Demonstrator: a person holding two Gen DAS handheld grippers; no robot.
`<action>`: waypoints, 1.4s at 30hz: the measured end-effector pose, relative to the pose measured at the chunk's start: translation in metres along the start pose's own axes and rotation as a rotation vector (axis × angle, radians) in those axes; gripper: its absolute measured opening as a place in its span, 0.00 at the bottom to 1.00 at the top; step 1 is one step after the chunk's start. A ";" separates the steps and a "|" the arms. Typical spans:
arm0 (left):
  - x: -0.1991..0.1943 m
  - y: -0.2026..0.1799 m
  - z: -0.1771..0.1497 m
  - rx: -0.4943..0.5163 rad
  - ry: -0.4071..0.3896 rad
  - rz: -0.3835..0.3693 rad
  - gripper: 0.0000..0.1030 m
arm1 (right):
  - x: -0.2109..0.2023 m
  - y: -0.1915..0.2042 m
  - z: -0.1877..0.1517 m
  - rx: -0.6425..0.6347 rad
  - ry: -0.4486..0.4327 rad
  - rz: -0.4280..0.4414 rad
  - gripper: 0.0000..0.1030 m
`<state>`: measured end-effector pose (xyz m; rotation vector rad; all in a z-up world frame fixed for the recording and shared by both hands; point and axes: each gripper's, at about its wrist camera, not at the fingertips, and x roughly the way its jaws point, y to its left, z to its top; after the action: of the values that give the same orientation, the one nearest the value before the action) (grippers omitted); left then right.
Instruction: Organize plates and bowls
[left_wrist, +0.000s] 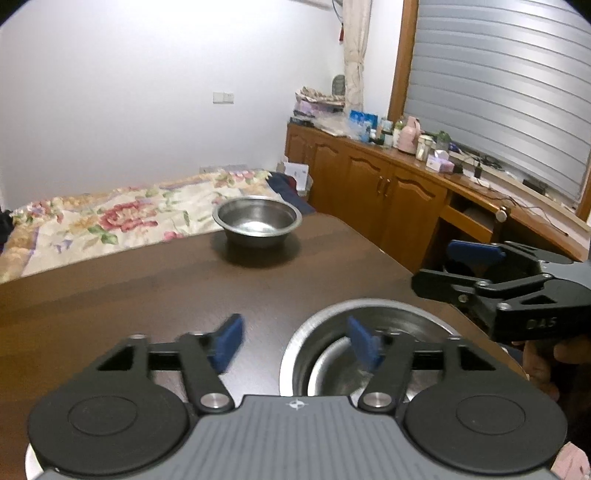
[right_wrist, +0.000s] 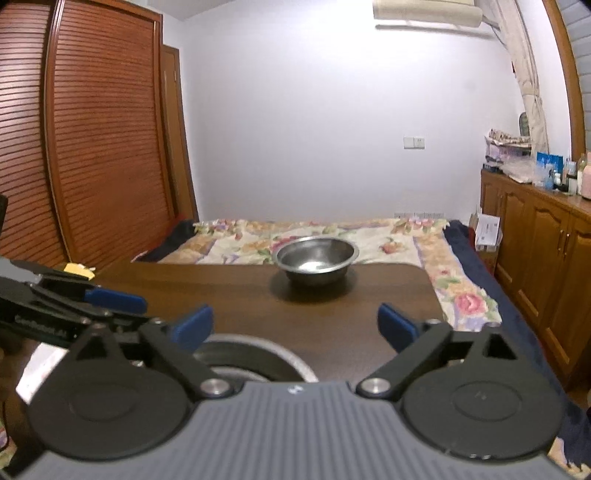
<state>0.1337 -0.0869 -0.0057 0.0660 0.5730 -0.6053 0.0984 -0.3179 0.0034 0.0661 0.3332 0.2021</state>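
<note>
Bowl sits alone at the far end of the counter, upright, empty. Near edge holds a plate with what looks like a second bowl nested in it, partly hidden under the gripper bodies.

Left hand-held gripper: fingers apart, gripping nothing, right blue pad over the plate's rim area, left pad over bare counter. Right hand-held gripper: fingers wide apart, empty, aimed at the far bowl, hovering over the near stack.

Likely step: between picks, far bowl not yet collected. Next move probably calls for reaching forward, straddling the thin steel rim with one pad inside, closing, then carrying it to the near stack. Rim is slick; expect slip.
</note>
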 end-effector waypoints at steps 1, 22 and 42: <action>0.000 0.001 0.001 -0.002 -0.011 0.007 0.83 | 0.001 -0.001 0.002 -0.002 -0.006 -0.001 1.00; 0.021 0.016 0.032 0.047 -0.081 0.098 0.96 | 0.033 -0.027 0.023 -0.042 -0.020 -0.061 1.00; 0.116 0.047 0.074 -0.004 0.008 0.099 0.92 | 0.140 -0.060 0.034 0.047 0.037 -0.021 1.00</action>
<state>0.2738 -0.1247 -0.0094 0.0926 0.5752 -0.5079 0.2501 -0.3484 -0.0152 0.1056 0.3750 0.1751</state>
